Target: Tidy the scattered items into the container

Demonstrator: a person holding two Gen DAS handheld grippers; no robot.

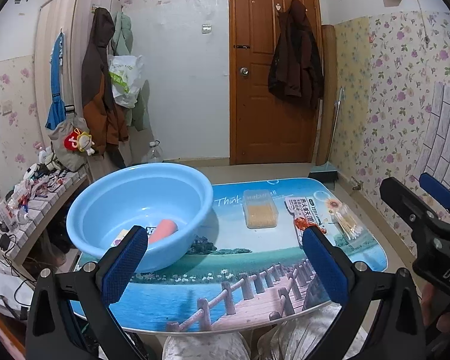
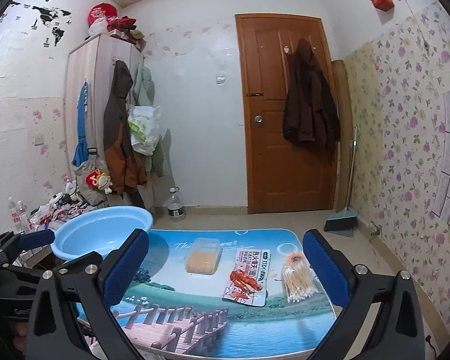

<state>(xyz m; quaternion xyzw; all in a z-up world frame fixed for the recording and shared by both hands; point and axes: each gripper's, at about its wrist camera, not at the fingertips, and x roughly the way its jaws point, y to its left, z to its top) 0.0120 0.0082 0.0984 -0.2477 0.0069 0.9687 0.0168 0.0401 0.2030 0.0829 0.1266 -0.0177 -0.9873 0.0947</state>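
One basin (image 1: 105, 207), one toothpick box (image 1: 260, 210), one snack packet (image 2: 249, 276), one swab bag (image 2: 298, 279).

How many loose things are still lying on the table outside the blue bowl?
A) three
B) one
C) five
A: the toothpick box, the snack packet and the cotton swab bag lie on the table, outside the blue bowl.

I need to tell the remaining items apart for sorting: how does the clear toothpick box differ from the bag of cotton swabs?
The toothpick box is a rigid rectangular case; the bag of cotton swabs is soft, crinkled plastic. The box lies mid-table, nearer the blue basin; the bag lies by the table's right edge. The box's contents look like a fine yellowish mass, the bag's like separate sticks. Both are transparent and lie outside the basin.
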